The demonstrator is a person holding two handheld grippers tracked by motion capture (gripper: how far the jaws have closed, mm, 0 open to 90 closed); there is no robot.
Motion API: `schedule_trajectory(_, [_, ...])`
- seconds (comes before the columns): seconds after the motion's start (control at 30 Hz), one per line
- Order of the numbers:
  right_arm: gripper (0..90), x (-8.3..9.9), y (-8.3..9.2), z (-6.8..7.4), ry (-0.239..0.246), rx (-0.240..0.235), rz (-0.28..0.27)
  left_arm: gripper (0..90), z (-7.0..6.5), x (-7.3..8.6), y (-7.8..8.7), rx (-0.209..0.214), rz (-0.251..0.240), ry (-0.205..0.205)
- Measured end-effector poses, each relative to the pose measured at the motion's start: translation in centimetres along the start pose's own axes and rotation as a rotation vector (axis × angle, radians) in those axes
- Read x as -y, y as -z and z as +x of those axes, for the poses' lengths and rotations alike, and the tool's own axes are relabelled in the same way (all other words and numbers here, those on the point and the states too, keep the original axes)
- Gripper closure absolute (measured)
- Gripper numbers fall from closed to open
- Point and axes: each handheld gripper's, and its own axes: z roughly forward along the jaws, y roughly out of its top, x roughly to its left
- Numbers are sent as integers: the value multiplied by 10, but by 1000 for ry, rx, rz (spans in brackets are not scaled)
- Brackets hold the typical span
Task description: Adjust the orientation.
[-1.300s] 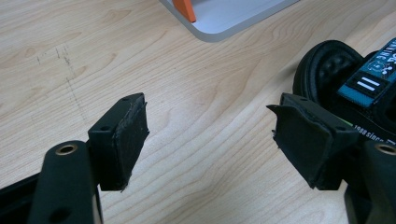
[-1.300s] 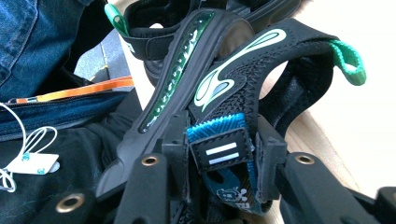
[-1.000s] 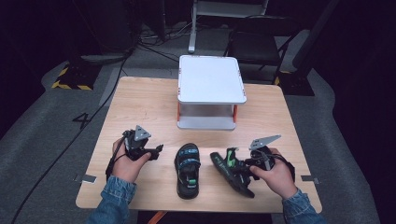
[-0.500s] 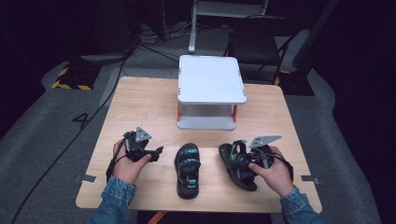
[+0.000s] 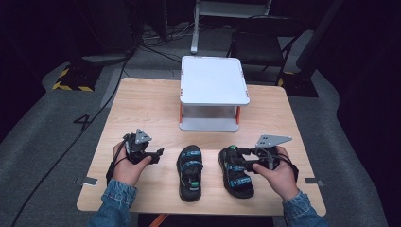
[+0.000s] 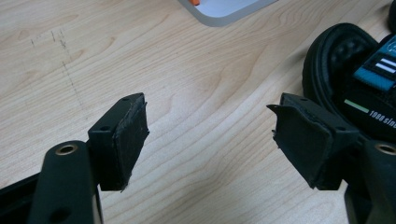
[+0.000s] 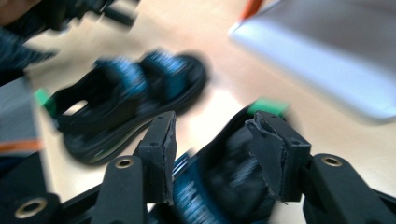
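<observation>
ITEM: pair of black sandals w/ blue straps, on table.

- R sandal: flat on table at approx 5 o'clock from table centre, toe toward the person. R claw is at its heel end, jaws astride the heel strap; in the right gripper view the jaws stand part-spread either side of the strap w/ a gap showing, so not clamped — loose, or just let go; can't tell if any pad touches. View is blurred.
- L sandal: at approx 6 o'clock, just beside R sandal, apart, roughly parallel.
- L claw: at approx 7 o'clock, jaws wide apart, nothing held; toe of L sandal near its right jaw in the left gripper view.

STEP (judged): lining up R sandal next to its mate. To do well: keep sole flat, nudge rather than lift, match heel lines, leave a small even gap, pull claw straight back off the strap so it doesn't drag the sandal askew. L claw could steady the other one if it slides.

SURFACE: light wood-grain table, smooth, bare at left. White two-tier stand w/ orange posts at 12 o'clock.

ROOM: dark; grey floor, cables, hazard-striped tape at 10 o'clock, black chair behind table.
</observation>
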Motion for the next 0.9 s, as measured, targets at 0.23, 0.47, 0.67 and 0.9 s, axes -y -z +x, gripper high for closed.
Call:
schedule_trajectory(0.23, [488, 4, -31, -22, 18, 4, 15, 262, 2, 18, 10, -23, 24, 32])
schedule_trajectory(0.47, [825, -5, -41, -24, 72, 24, 19, 264, 9, 31, 22, -51, 23, 72])
schedule_trajectory(0.67, [847, -7, -10, -22, 72, 103, 65, 264, 6, 20, 14, -26, 13, 54])
schedule_trajectory(0.9, [849, 0, 49, -18, -10, 120, 229, 262, -5, -6, -9, 25, 4, -13])
